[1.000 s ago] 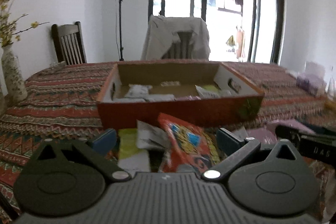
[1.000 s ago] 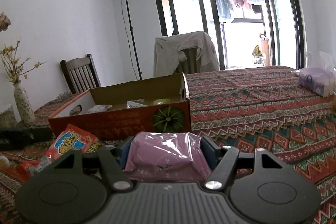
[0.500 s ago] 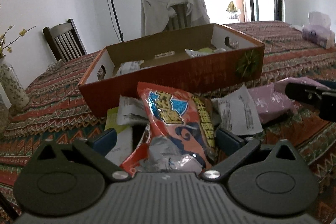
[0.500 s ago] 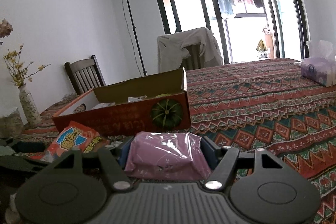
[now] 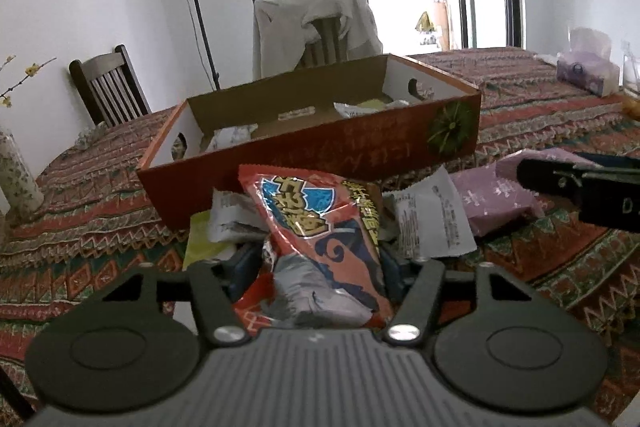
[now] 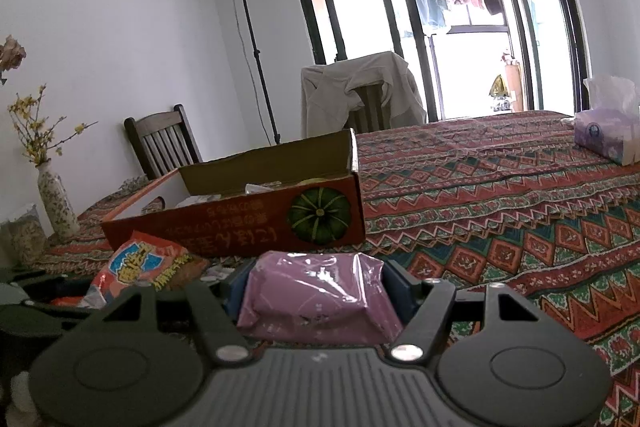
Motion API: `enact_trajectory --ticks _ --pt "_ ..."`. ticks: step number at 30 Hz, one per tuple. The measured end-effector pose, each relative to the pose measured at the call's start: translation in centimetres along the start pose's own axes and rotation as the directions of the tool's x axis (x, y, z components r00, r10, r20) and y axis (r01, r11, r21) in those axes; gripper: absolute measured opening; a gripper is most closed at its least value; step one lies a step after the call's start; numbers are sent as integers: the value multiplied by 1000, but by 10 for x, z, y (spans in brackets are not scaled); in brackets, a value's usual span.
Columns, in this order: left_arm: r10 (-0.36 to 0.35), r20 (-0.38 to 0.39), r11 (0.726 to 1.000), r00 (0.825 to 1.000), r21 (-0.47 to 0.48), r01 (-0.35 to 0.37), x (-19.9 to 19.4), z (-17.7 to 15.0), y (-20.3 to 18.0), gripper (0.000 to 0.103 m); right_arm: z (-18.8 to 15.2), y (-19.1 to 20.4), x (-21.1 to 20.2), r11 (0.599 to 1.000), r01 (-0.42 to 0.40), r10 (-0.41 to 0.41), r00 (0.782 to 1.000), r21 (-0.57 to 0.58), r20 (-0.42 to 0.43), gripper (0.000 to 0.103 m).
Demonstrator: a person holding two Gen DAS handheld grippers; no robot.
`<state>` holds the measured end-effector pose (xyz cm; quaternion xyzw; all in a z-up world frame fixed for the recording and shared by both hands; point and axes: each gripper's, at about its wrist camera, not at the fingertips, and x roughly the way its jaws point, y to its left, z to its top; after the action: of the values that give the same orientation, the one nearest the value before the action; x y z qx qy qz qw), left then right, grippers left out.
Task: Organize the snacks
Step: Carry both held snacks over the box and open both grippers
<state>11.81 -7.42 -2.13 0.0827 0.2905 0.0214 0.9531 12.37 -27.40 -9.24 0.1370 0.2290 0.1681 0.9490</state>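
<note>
- Closing around the red snack bag [image 5: 320,227], the left gripper [image 5: 316,267] has its blue pads at the bag's two sides; whether they already press it is hard to tell, since the bag bulges over both pads.
- The bag's lower end is hidden behind the gripper body (only its upper print and a crumpled silver patch show).
- Pinched between the right gripper [image 6: 316,287] pads is the purple packet [image 6: 316,295]; both pads touch its sides, and its near edge is cut off by the gripper body.
- In the left wrist view the right gripper enters from the right edge as a dark bar, covering part of that packet.
- White wrappers [image 5: 432,223] and a yellow-green one [image 5: 204,247] lie under and beside the red bag, partly buried; their print is unreadable.
- The orange cardboard box [image 5: 360,147] stands just behind the pile on the patterned tablecloth [image 6: 520,195]; a few pale packets lie inside, mostly hidden by its front wall.
- A tissue pack [image 6: 608,135] sits far right, clipped by the frame edge.
</note>
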Motion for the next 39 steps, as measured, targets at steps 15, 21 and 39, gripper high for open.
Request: enact_trajectory --ticks 15,21,39 --pt "-6 161 998 987 -66 17 -30 39 27 63 33 20 4 998 -5 9 997 -57 71 68" --pt "-24 209 994 978 -103 46 -27 65 39 63 62 35 12 996 -21 32 991 -89 128 68" --pt "-54 227 956 972 -269 116 43 129 88 63 127 57 102 998 -5 14 987 -56 158 68"
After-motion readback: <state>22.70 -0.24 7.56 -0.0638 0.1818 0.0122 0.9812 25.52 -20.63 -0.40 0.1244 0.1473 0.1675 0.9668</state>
